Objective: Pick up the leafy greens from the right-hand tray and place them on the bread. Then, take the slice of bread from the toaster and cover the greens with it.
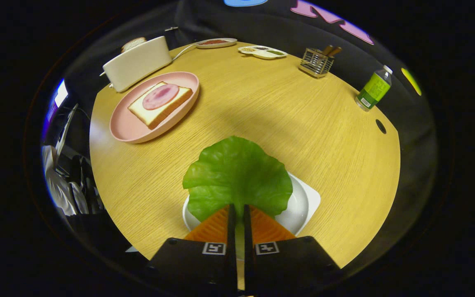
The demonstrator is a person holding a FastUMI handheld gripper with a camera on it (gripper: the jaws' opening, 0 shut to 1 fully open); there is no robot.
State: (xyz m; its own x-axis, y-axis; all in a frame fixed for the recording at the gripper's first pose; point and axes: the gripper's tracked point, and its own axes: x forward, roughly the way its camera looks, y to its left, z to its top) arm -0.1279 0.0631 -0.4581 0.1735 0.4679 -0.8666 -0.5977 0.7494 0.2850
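Green, ruffled leafy greens (237, 175) pinched in the closed tool (237, 211) above the white tray (303, 202).

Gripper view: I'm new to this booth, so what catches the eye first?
The green leaf, pinched between the hand-held gripper's nearly closed fingers, fans out over a white tray. Beyond it to the left, a pink plate holds bread topped with a ham slice, a toaster behind it.

Round wooden table (303, 136) with pink plate (126, 123), toaster (138, 62), bottle (373, 88).
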